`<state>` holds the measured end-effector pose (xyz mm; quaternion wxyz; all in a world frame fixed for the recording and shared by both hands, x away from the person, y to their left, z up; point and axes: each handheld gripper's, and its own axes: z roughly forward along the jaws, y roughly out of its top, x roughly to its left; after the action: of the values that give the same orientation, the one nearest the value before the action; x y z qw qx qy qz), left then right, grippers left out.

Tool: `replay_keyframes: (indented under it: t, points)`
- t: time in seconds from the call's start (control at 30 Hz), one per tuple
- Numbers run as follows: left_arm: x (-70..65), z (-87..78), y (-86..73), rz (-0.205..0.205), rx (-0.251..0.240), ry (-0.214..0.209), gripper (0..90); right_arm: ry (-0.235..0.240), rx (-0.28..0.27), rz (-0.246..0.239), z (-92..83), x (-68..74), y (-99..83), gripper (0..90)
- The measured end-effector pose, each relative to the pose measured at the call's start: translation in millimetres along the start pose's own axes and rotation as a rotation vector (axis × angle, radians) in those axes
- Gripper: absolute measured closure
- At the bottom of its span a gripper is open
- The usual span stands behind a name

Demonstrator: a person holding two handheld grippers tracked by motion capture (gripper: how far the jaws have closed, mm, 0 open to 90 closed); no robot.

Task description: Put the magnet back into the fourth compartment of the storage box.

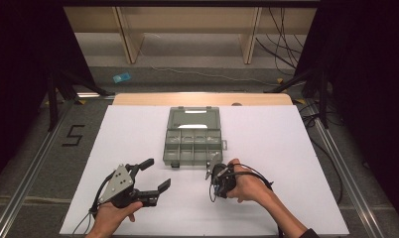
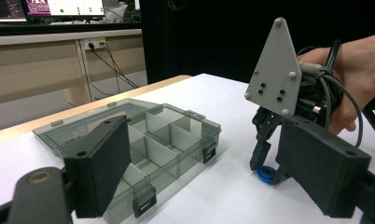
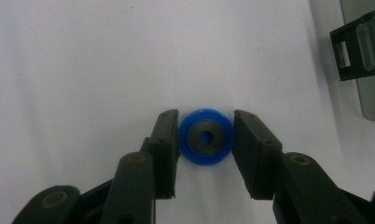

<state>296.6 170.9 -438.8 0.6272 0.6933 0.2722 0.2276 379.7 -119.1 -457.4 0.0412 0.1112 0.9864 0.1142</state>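
Right gripper (image 3: 205, 140): fingers (image 3: 164, 149) set either side of a small blue ring (image 3: 205, 136) with a dark hub, lying flat on the white counter (image 3: 83, 70); left pad touching or nearly touching the rim at 9 o'clock, right pad just beside it at 3 o'clock. Closing, but not clearly pinching yet; no lift visible. Round part, so no long axis to line up with; hole facing straight up, squeeze line across the full width. Seen from the left gripper view, the same ring (image 2: 268, 173) low on the counter between the tips of the right gripper (image 2: 269, 158), partly covered by them. Left gripper (image 1: 148, 178) well apart at 9 o'clock from the right gripper (image 1: 212, 171), fingers (image 2: 101, 163) spread wide and holding nothing. Open compartment box (image 1: 193, 141) at 12 o'clock from both hands, nearer the right one; its latch (image 3: 360, 46) cut off at the frame edge near 2 o'clock. Compartments seemingly empty, though tinted walls make that hard to confirm. Ring hidden under the hand from above. Likely destination a compartment, as a guess only.
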Motion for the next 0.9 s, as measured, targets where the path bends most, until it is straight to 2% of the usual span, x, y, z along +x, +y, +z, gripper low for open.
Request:
replay_keyframes:
  t: [0.17,0.3,0.33,0.5,0.8,0.9]
  points:
    - [0.0,-0.1,0.2,0.000,-0.001,-0.001,17.1,-0.008,-0.004,-0.017,-1.1,0.0,1.1,62.7]
    - [0.6,-0.6,0.4,0.006,0.001,0.000,17.0,-0.034,-0.037,-0.011,-9.4,-1.3,1.3,62.7]
    - [0.5,-0.7,0.4,0.005,0.000,0.000,17.0,-0.025,-0.062,0.014,-11.4,-0.2,1.6,62.7]
    - [0.4,-0.9,0.7,0.010,0.001,0.000,17.1,-0.069,-0.108,0.022,-22.7,-2.4,2.4,62.7]
    - [0.3,-0.7,0.6,0.011,0.001,0.000,17.1,-0.091,-0.133,0.020,-31.0,-3.5,3.1,62.7]
    - [0.0,-0.7,0.7,0.011,0.001,0.000,17.1,-0.085,-0.140,0.019,-32.2,-4.0,3.0,62.7]
